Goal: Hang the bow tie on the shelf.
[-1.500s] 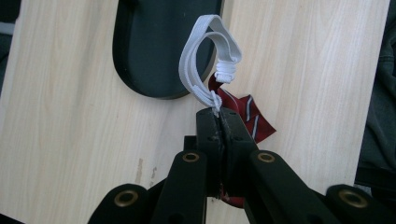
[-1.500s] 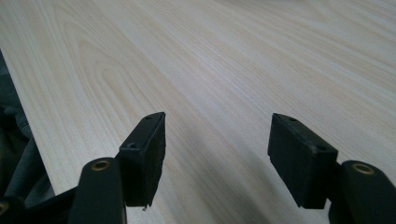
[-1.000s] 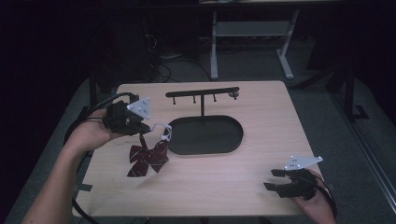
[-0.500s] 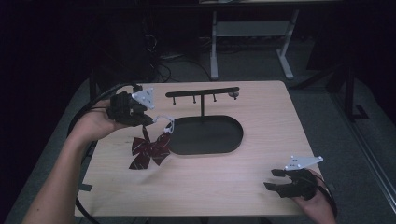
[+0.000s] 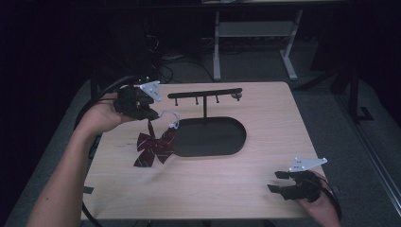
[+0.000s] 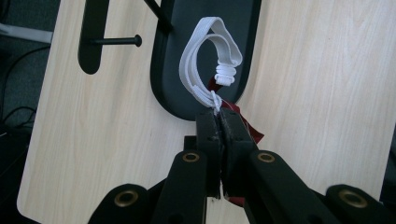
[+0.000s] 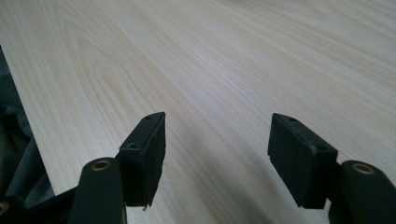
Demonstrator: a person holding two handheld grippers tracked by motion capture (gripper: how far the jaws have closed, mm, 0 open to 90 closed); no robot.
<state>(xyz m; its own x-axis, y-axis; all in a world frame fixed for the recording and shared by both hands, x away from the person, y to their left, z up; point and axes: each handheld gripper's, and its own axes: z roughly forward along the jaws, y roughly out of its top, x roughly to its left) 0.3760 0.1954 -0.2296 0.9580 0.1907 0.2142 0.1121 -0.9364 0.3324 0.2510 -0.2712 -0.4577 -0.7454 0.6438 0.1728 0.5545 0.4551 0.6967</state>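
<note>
A dark red plaid bow tie (image 5: 153, 146) with a white elastic strap (image 5: 169, 116) hangs over the left part of the wooden table (image 5: 236, 189). My left gripper (image 5: 153, 115) is shut on the strap, near the left end of a black hook stand (image 5: 205, 93). In the left gripper view the white strap (image 6: 210, 65) loops up from the closed jaws (image 6: 218, 122), and a bit of red cloth (image 6: 245, 128) shows below them. The stand's oval black base (image 5: 213, 137) lies under the strap. My right gripper (image 5: 275, 181) rests open at the table's front right, its jaws (image 7: 215, 154) empty.
The stand's crossbar carries several small pegs (image 5: 196, 100) and a knob at its right end (image 5: 238, 96). One peg (image 6: 116, 41) shows in the left gripper view. A desk frame (image 5: 255, 38) stands beyond the table on the dark floor.
My left gripper has lifted and moved right toward the stand with the strap; the bow tie has risen and swung with it. The right gripper has stayed put.
</note>
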